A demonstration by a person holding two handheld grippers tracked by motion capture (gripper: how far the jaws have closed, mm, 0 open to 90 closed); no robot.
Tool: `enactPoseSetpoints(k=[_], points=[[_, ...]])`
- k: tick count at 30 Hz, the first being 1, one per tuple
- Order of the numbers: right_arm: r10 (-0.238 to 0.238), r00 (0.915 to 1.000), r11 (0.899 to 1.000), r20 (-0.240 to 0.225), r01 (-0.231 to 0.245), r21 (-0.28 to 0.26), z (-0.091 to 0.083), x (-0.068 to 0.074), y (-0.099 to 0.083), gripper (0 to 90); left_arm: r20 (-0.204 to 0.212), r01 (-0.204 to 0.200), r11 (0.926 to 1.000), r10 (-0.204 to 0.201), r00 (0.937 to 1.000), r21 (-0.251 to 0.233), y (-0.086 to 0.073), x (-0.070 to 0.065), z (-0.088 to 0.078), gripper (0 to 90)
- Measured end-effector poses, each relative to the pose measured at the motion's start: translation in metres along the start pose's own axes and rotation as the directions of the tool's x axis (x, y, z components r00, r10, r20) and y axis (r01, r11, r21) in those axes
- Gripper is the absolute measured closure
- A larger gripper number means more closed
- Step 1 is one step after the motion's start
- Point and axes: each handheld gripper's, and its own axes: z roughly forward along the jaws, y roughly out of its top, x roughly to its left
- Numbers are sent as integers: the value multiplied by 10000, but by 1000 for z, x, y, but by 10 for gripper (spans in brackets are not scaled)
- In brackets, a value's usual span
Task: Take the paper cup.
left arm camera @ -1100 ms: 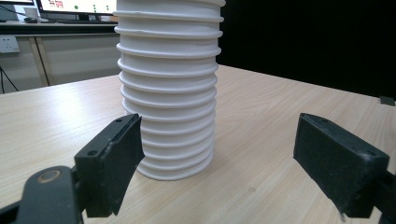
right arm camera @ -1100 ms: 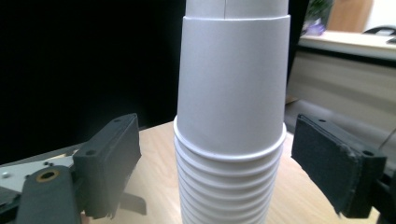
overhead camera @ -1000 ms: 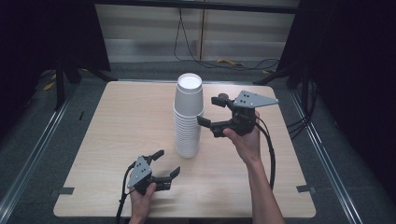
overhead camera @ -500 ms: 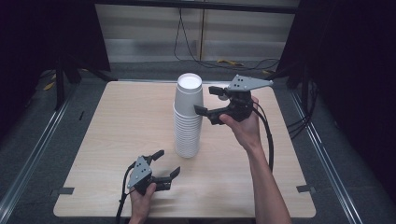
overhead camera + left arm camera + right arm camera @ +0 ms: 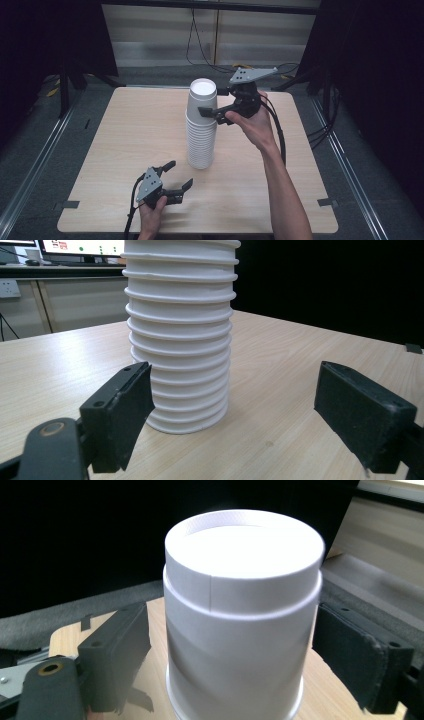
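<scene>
The left gripper (image 5: 176, 181) rests low on the near table (image 5: 115, 150), jaws spread and empty, likely parked clear of the work; the cup stack (image 5: 201, 127) stands upside down mid-table beyond it; the right gripper (image 5: 216, 102) sits at the top cup (image 5: 242, 610), jaws spread either side, not yet pinching, probably to lift it; cables (image 5: 200, 45) lie far behind; nothing blocks the way.

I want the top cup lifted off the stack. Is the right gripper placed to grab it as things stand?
Probably yes. The right gripper is open at the top cup of the stack of cups, one jaw on each side, and nothing sits between jaws and cup.
</scene>
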Motion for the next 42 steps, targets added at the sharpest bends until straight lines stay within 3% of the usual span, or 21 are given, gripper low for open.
enactPoseSetpoints(k=[10, 17, 24, 42], points=[[-52, 10000, 9933, -25, 54, 1153, 13, -5, 13, 141, 27, -25, 10000, 25, 10000, 0, 0, 0, 0, 156], [-170, 9998, 9862, -70, 179, 1647, 18, -7, 23, 143, 34, -45, 10000, 45, 10000, 15, 0, 0, 1, 157], [-230, 9993, 9812, -304, 284, 1909, 24, -7, 27, 157, 39, -36, 10000, 36, 10000, 7, 0, 0, 0, 157], [-314, 9989, 9803, -342, 374, 1938, 22, -8, 32, 200, 41, -17, 10000, 17, 10000, 2, 0, 0, 0, 157]])
